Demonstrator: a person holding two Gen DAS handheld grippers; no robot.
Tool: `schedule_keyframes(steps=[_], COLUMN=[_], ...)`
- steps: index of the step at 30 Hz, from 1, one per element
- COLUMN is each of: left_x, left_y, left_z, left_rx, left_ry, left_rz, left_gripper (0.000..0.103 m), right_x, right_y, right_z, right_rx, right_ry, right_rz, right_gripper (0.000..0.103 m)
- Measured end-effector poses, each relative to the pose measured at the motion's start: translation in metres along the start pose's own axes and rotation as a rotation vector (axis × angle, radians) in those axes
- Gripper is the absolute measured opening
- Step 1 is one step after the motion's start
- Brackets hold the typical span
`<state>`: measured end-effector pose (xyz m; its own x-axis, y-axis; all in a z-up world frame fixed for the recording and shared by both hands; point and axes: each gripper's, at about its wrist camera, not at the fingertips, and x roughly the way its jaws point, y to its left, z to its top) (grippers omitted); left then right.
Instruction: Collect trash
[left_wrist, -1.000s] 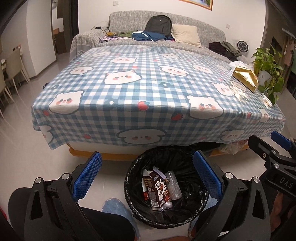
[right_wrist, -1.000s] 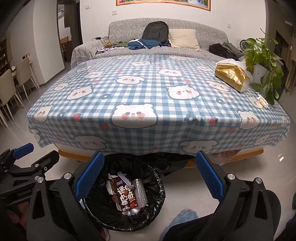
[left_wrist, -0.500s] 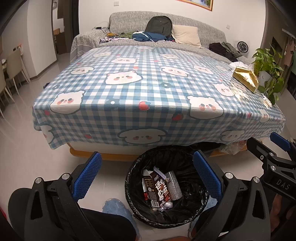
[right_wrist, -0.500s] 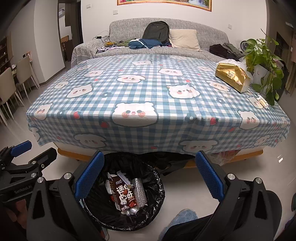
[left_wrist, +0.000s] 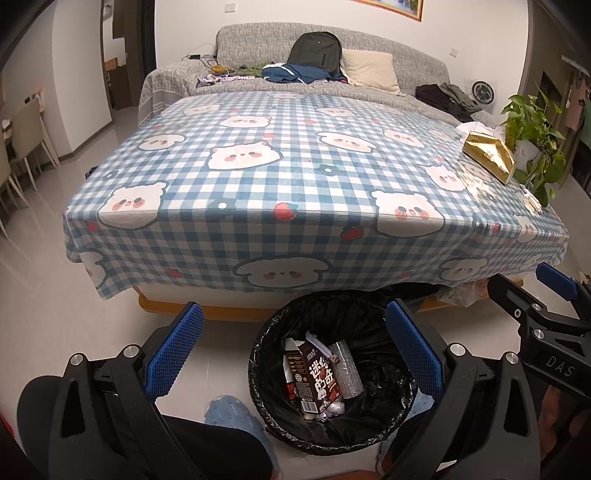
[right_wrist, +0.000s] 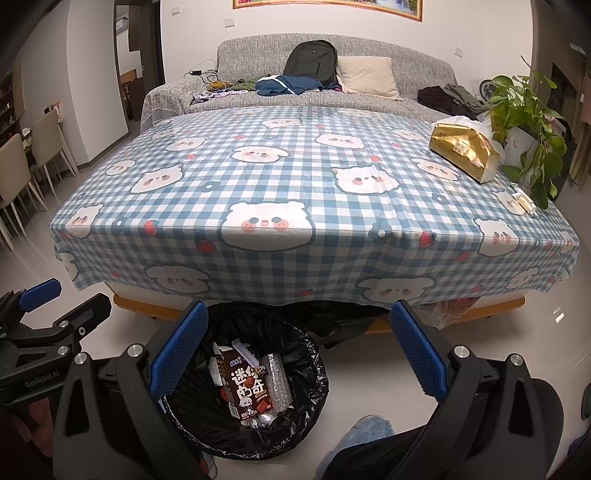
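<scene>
A black-lined trash bin (left_wrist: 273, 424) (right_wrist: 314, 398) stands on the floor at the table's near edge. Inside lie a brown snack box (left_wrist: 314, 376) (right_wrist: 247, 391), clear crumpled plastic (left_wrist: 347, 373) and white scraps. My left gripper (left_wrist: 293, 349) hangs open just above the bin with nothing between its blue pads. My right gripper (right_wrist: 295, 349) is open too and holds nothing, beside the bin's right side. A small wrapped item (right_wrist: 522, 199) (left_wrist: 532, 201) lies at the table's right edge.
The table (right_wrist: 295, 177) wears a blue checked cloth with bear prints. A gold tissue pack (right_wrist: 465, 149) and a potted plant (right_wrist: 524, 122) sit at its right. A grey sofa (right_wrist: 332, 81) with a backpack stands behind. Chairs (right_wrist: 22, 166) at left. A person's slipper (left_wrist: 229, 410) is beside the bin.
Both views have shifted only slightly; both grippers stay open over the bin area and nothing was picked up or dropped.
</scene>
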<state>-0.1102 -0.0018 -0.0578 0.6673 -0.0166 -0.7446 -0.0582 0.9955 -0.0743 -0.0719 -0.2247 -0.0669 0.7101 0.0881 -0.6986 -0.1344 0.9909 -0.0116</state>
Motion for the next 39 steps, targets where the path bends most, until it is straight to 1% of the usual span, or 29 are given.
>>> schedule_keyframes(steps=[8, 12, 17, 25, 28, 34, 37, 39], left_x=[0.0001, -0.0019, 0.0005, -0.0019, 0.0003, 0.0005, 0.0028, 0.0037], left_y=[-0.0014, 0.0005, 0.0027, -0.0003, -0.0016, -0.0027, -0.0047, -0.0056], left_z=[0.0043, 0.0061, 0.0075, 0.0072, 0.0068, 0.0061, 0.0052, 0.005], left_rx=[0.003, -0.002, -0.013, 0.004, 0.013, 0.024, 0.033, 0.037], left_ry=[0.0, -0.011, 0.004, -0.015, -0.009, -0.018, -0.018, -0.016], left_rz=[-0.01, 0.003, -0.008, 0.001, 0.001, 0.021, 0.047, 0.037], left_gripper=[0.097, 0.097, 0.097, 0.097, 0.097, 0.097, 0.097, 0.097], right_x=[0.0012, 0.0013, 0.004, 0.0046, 0.0049, 0.006, 0.0059, 0.0056], right_y=[-0.0008, -0.0012, -0.0015, -0.0016, -0.0015, -0.0005, -0.0005, -0.0006], right_z=[-0.001, -0.002, -0.0029, -0.0032, -0.0033, -0.0027, -0.0025, -0.003], right_rx=[0.001, 0.003, 0.001, 0.004, 0.003, 0.004, 0.003, 0.005], right_ry=[0.003, 0.004, 0.008, 0.01, 0.012, 0.013, 0.013, 0.012], right_rz=[-0.001, 0.001, 0.001, 0.002, 0.002, 0.004, 0.005, 0.006], right_gripper=[0.095, 0.095, 0.095, 0.095, 0.095, 0.095, 0.095, 0.095])
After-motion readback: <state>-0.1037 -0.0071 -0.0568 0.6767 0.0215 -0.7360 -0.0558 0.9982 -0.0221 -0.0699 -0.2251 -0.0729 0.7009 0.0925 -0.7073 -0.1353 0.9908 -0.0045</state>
